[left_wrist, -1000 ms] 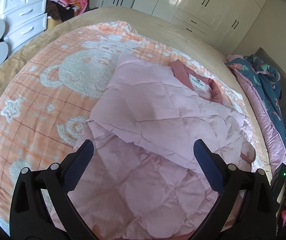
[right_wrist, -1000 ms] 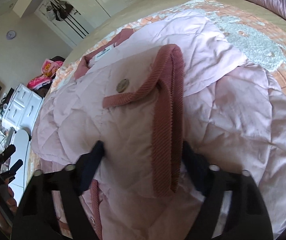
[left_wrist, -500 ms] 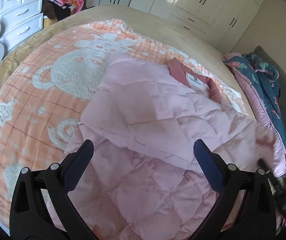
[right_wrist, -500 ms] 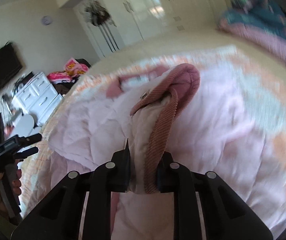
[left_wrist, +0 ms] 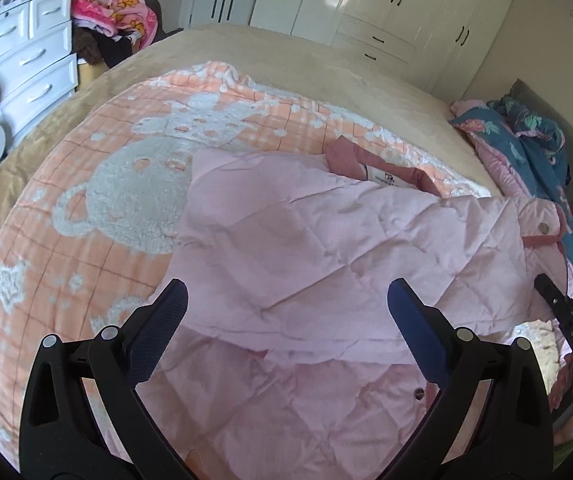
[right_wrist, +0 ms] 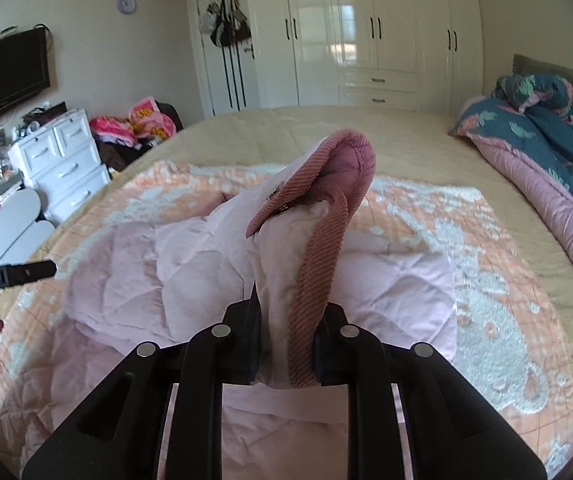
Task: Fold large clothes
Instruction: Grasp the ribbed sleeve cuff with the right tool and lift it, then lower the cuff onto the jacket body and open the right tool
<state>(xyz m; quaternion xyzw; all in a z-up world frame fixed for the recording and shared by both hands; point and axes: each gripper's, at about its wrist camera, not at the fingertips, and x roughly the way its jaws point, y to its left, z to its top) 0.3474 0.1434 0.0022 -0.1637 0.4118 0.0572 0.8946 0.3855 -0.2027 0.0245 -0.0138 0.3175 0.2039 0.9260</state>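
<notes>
Sleeve cuff pinched in my right claw, left claw empty over the jacket.

On my left, the left gripper (left_wrist: 286, 312) hangs spread wide, nothing between its pads, above the pink quilted jacket (left_wrist: 326, 240) lying on the orange bear blanket (left_wrist: 126, 184) on the bed. On my right, the right gripper (right_wrist: 286, 344) is clamped tight on the jacket's ribbed cuff (right_wrist: 326, 240), lifting that sleeve clear of the blanket.

A pale pink quilted jacket (left_wrist: 326, 248) lies partly folded on the bed, its corduroy-trimmed cuff (right_wrist: 318, 216) lifted.
</notes>
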